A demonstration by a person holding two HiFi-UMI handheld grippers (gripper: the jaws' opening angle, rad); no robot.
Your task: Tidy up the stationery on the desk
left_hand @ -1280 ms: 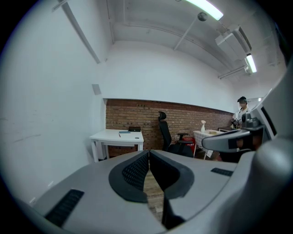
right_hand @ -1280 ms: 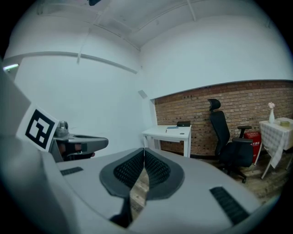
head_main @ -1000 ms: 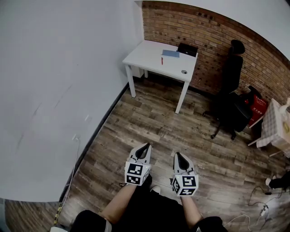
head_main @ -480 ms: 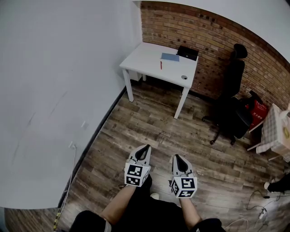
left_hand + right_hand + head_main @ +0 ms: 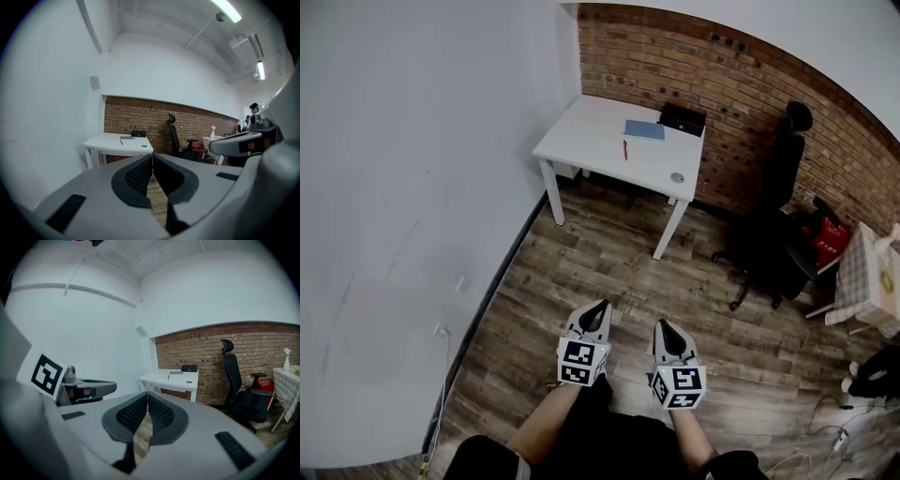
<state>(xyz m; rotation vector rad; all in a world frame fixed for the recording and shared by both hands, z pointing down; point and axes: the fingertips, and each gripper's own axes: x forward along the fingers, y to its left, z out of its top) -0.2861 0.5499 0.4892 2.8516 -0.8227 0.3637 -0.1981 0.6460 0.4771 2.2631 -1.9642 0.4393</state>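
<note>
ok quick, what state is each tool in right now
Left tool: closed, holding nothing.
Right tool: closed, holding nothing.

- I can't read a single word, number or brand name anywhere from here.
- The cube on the left gripper (image 5: pixel 601 304) carries black-and-white square markers (image 5: pixel 581 361). They are coded patterns, not letters or digits.
- The cube on the right gripper (image 5: pixel 663 324) bears the same kind of coded squares, equally wordless.
- The red box (image 5: pixel 828 236) standing against the brick wall (image 5: pixel 750 84) has white print on its side. It is too small and soft for me to make out.
</note>
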